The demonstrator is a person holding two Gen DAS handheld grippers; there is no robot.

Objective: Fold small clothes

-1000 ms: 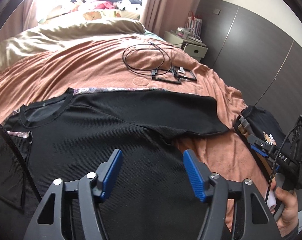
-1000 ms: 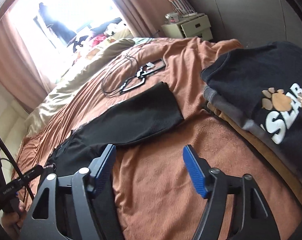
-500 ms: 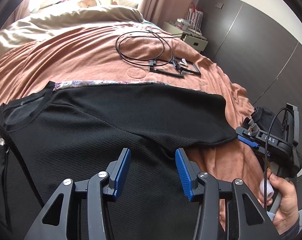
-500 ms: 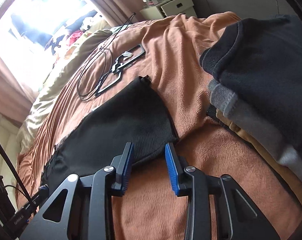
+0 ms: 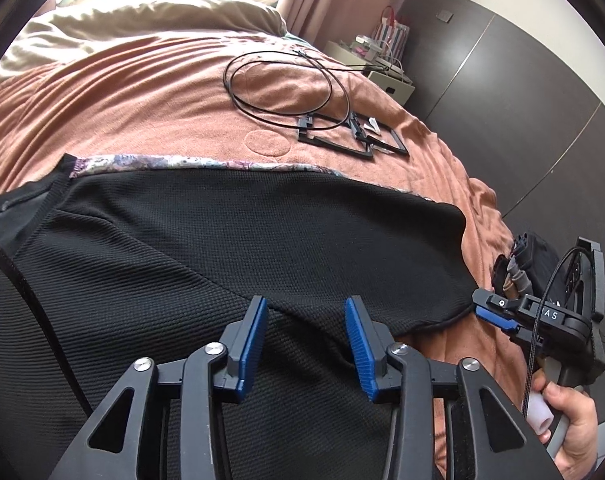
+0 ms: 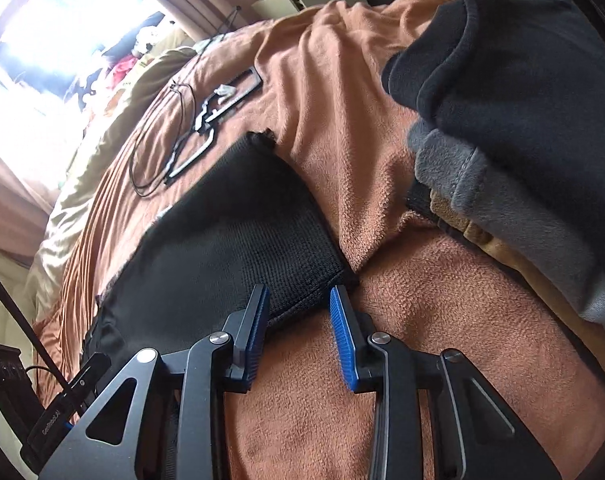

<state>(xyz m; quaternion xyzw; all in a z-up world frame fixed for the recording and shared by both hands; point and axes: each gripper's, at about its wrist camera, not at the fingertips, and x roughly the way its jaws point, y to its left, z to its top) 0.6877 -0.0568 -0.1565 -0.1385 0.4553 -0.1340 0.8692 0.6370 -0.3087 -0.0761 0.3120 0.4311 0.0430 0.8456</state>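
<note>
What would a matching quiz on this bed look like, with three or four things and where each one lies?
Things:
1. black shirt
2. coiled cable
3. folded clothes pile
4. beige pillow

Places:
A. at the head of the bed
B. stacked at the bed's right edge
C. spread flat under both grippers
D. on the blanket beyond the shirt

Pairs: 1-C, 2-D, 3-B, 4-A

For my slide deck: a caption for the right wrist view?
Right gripper poised at the black shirt's sleeve hem on an orange blanket, beside stacked folded clothes.
</note>
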